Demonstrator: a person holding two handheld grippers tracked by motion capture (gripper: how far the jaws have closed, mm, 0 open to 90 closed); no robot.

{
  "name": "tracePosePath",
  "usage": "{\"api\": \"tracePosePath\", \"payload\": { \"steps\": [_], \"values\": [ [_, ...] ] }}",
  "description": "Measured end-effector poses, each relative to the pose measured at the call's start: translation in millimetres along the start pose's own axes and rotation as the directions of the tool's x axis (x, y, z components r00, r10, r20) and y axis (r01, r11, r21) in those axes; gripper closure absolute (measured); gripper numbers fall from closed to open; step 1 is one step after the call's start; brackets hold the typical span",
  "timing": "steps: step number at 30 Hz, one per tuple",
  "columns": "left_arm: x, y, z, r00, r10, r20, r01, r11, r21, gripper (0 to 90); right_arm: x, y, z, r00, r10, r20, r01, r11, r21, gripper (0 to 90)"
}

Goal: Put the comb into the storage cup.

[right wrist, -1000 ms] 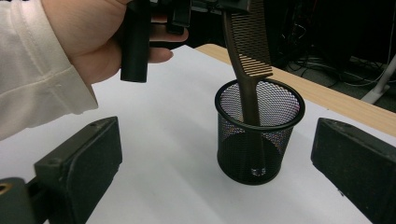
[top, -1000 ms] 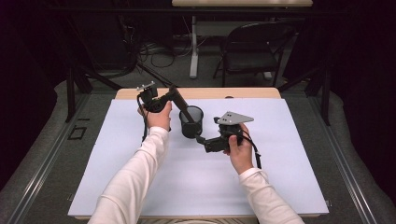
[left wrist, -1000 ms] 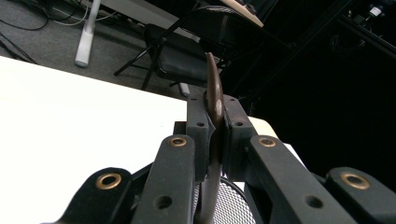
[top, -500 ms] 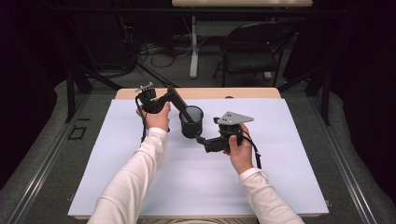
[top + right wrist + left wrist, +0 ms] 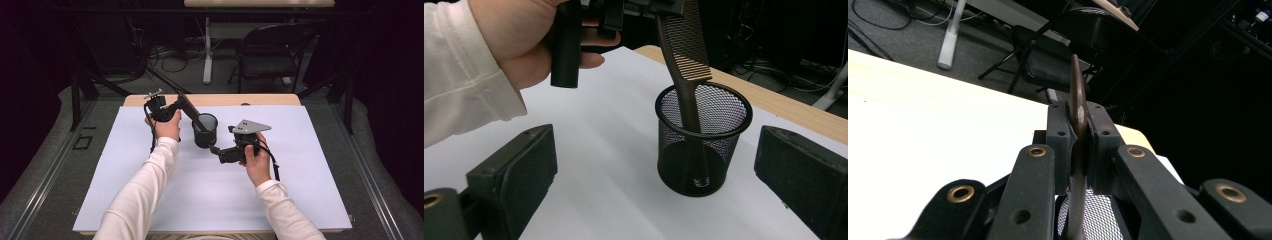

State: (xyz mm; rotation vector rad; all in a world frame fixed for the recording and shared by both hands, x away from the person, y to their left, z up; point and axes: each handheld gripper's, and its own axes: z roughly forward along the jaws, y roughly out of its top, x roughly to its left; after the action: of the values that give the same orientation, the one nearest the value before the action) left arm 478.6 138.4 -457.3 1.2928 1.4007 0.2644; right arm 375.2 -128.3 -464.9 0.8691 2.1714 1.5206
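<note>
Left gripper view, comb (image 5: 1078,100) edge-on, cup (image 5: 1091,216) mostly hidden

Brown comb (image 5: 684,60) stands tilted, handle inside black mesh cup (image 5: 702,145).

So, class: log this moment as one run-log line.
left gripper: shut on brown plastic comb | comb handle inside black mesh cup | right gripper: open

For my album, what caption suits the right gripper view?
Left gripper lowers a brown plastic comb handle-first into a black wire-mesh cup.
</note>
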Motion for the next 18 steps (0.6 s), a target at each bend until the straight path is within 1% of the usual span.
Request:
{"api": "tracePosePath", "payload": {
  "steps": [7,10,16,18],
  "values": [
    [2.6,-0.3,-0.5,1.0000,0.002,-0.007,-0.002,1.0000,0.007,81.9,0.3,-0.3,0.6,1.0000,-0.005,0.000,0.005,1.000,0.003,3.6],
    [2.8,-0.3,-0.5,0.9999,-0.009,-0.007,0.009,1.0000,0.000,81.5,0.5,-0.5,1.3,1.0000,-0.005,0.001,0.005,1.000,0.005,3.7],
    [3.5,-0.2,-0.9,0.9999,-0.007,-0.007,0.007,1.0000,0.001,79.0,0.4,-0.5,1.0,1.0000,-0.004,-0.001,0.004,1.000,0.005,3.9],
    [3.7,-0.1,-1.4,1.0000,-0.001,-0.006,0.001,1.0000,0.005,77.7,0.5,-0.5,1.0,1.0000,-0.005,0.000,0.005,1.000,0.006,3.9]
  ]
}}
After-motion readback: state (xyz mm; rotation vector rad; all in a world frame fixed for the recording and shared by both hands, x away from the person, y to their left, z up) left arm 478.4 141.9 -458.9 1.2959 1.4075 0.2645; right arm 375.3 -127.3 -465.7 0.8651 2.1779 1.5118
